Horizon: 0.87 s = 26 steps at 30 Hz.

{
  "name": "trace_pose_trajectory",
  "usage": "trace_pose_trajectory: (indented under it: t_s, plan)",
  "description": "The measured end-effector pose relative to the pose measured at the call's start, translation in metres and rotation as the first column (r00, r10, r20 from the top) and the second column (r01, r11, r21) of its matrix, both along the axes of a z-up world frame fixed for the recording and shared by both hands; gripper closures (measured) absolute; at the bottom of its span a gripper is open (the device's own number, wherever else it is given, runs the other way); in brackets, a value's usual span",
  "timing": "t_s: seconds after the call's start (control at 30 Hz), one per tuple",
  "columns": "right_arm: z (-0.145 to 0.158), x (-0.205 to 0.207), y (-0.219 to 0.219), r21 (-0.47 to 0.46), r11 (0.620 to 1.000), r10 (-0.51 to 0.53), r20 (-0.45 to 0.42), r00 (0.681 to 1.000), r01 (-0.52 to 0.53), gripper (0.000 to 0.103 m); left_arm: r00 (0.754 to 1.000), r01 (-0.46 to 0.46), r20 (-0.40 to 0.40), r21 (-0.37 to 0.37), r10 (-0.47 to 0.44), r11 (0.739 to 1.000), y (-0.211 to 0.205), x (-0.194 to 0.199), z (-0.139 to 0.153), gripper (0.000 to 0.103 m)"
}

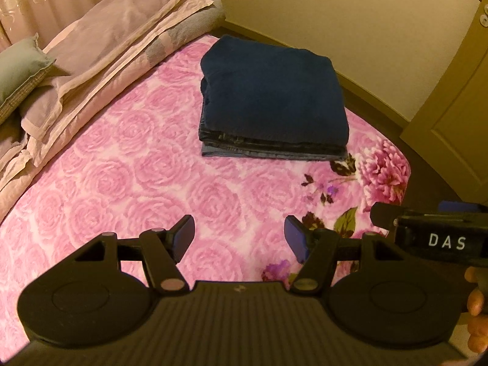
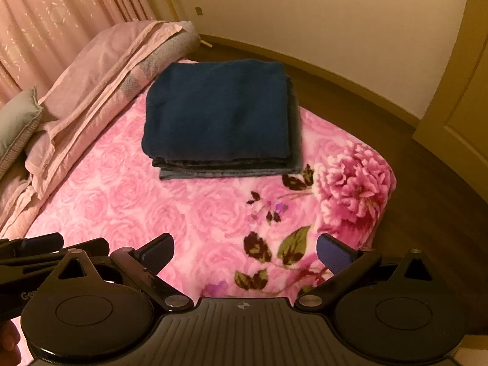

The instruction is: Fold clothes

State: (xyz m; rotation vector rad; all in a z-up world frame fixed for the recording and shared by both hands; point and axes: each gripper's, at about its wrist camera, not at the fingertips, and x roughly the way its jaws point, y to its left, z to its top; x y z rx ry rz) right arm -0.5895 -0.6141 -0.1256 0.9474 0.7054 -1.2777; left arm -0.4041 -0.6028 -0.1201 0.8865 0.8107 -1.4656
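A dark blue garment [image 1: 271,97] lies folded into a neat rectangle on the pink rose-patterned blanket [image 1: 128,164], near the bed's far corner. It also shows in the right wrist view [image 2: 219,113], with layered hems along its near edge. My left gripper [image 1: 239,239] is open and empty, held above the blanket well short of the garment. My right gripper [image 2: 245,254] is open and empty too, beside the left one and also short of the garment. The right gripper's body shows at the right edge of the left wrist view [image 1: 439,238].
A heap of pale pink and lilac bedding [image 1: 100,52] and a grey-green pillow [image 1: 21,67] lie along the left. The blanket's edge with big printed flowers [image 2: 357,183] drops to dark wood floor [image 2: 427,201]. A wall and a door [image 1: 457,128] stand right.
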Motion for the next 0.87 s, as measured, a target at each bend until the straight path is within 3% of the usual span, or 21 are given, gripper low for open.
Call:
trace_pose_trajectory:
  t_s: [0.87]
  plan:
    - [-0.011, -0.007, -0.052, 0.024, 0.997, 0.073, 0.003, 0.997, -0.073, 0.001, 0.998, -0.063, 0.013, -0.003, 0.063, 0.998, -0.044, -0.012, -0.008, 0.041]
